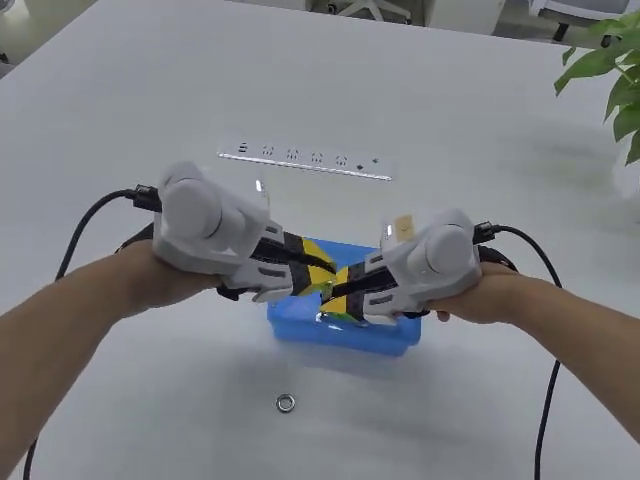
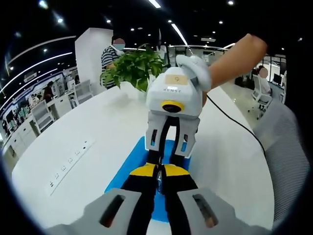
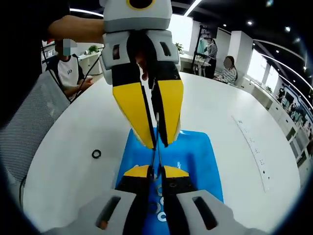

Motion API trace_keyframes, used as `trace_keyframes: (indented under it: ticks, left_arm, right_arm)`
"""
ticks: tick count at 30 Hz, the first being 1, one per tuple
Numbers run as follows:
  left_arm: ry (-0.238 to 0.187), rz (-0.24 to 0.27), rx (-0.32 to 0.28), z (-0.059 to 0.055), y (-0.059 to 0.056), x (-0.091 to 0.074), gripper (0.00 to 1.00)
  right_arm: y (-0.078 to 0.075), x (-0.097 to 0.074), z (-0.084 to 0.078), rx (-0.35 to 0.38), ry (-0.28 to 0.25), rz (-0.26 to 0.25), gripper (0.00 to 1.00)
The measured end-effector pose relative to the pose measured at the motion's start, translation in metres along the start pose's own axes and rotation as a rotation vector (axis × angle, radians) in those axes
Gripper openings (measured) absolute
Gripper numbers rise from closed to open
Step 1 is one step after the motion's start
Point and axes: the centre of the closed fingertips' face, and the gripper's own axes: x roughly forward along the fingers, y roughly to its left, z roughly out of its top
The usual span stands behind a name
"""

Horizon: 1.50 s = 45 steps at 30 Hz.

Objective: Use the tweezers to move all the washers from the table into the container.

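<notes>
Both tools meet tip to tip over the blue rectangular plastic container, which sits on the white desk just in front of the person.

Left tool: black jaws with yellow tips drawn nearly together. In the right gripper view its yellow tips come down from the top and clamp the thin silver metal tweezers, which run through the narrow slot between them.

Right tool: jaws also clenched. In its own view the tips pinch the lower part of the same tweezers. Both tools grip it at once, above the container's blue floor.

Washers:
- 1 small silver ring-shaped metal washer lies flat on the desk just in front of the container, apart from its wall. It reads as a dark ring in the right gripper view.
- Several pale rings lie on the container floor below the right tool's jaws. They are partly hidden, so I cannot give a count.

A white power strip lies on the desk beyond the container. A green leafy plant is at the desk's far right edge.
</notes>
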Motion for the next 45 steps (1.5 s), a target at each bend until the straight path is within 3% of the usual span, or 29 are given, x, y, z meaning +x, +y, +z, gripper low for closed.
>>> trace_keyframes:
  ticks: [16,22,34,45]
  left_arm:
    - [-0.010,-0.015,0.012,0.007,-0.005,0.002,0.05]
    - [-0.019,-0.009,0.009,0.011,-0.004,0.000,0.05]
    - [-0.036,-0.006,0.013,0.024,-0.004,-0.008,0.05]
    - [-0.054,-0.022,0.015,0.039,-0.015,-0.019,0.05]
  right_arm:
    - [0.000,-0.003,-0.001,-0.005,0.015,-0.008,0.12]
    - [0.001,-0.006,0.003,0.003,0.012,-0.013,0.17]
    - [0.001,-0.022,0.014,0.052,-0.003,-0.058,0.27]
    - [0.007,-0.043,0.016,0.113,0.004,-0.123,0.40]
